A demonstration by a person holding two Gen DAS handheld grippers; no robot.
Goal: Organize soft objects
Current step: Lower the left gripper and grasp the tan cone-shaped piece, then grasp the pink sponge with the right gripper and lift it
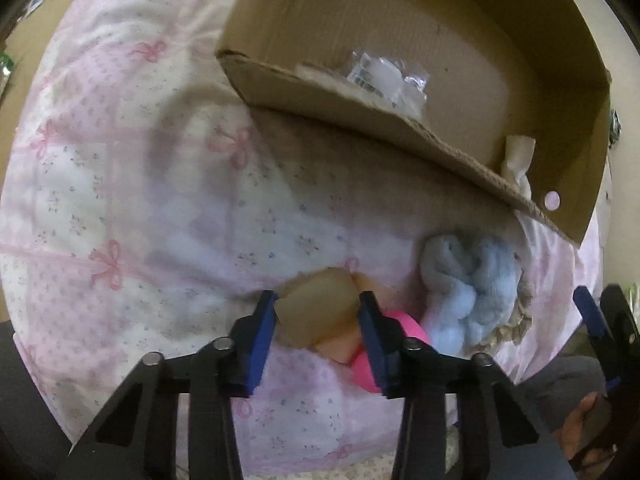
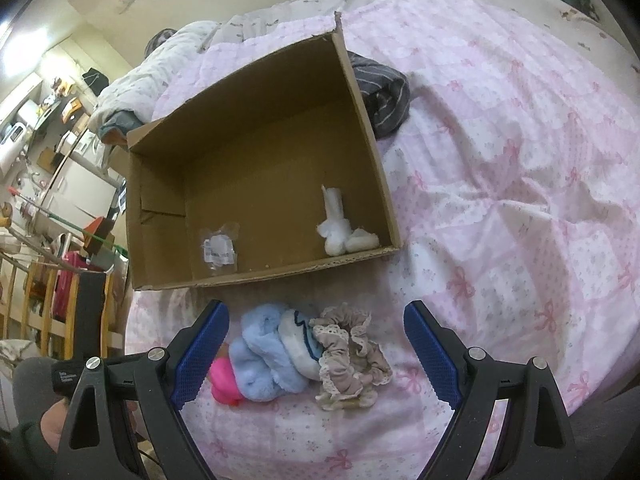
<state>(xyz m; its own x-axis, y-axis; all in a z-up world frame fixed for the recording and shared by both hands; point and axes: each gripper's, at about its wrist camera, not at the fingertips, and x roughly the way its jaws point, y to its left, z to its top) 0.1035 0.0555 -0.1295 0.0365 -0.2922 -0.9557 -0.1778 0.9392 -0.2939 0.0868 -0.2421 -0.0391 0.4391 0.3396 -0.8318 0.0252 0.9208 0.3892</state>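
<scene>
In the left wrist view my left gripper (image 1: 317,296) is shut on a tan soft block (image 1: 316,312), which fills the gap between the blue pads. It lies on a pink bedspread (image 1: 120,160), with a peach piece (image 1: 340,350) and a bright pink item (image 1: 404,328) under and beside it. A light blue fluffy cloth (image 1: 468,292) lies just to the right. In the right wrist view my right gripper (image 2: 314,306) stands wide open over the pile: pink item (image 2: 224,376), blue fluffy cloth (image 2: 264,356), white piece with blue trim (image 2: 300,340), beige lace scrunchie (image 2: 352,360).
An open cardboard box (image 2: 360,120) lies on the bed just beyond the pile, holding a plastic packet (image 2: 218,248) and a white soft bundle (image 2: 340,232). A dark striped garment (image 2: 384,96) lies behind the box. Cluttered shelves stand off the bed's left.
</scene>
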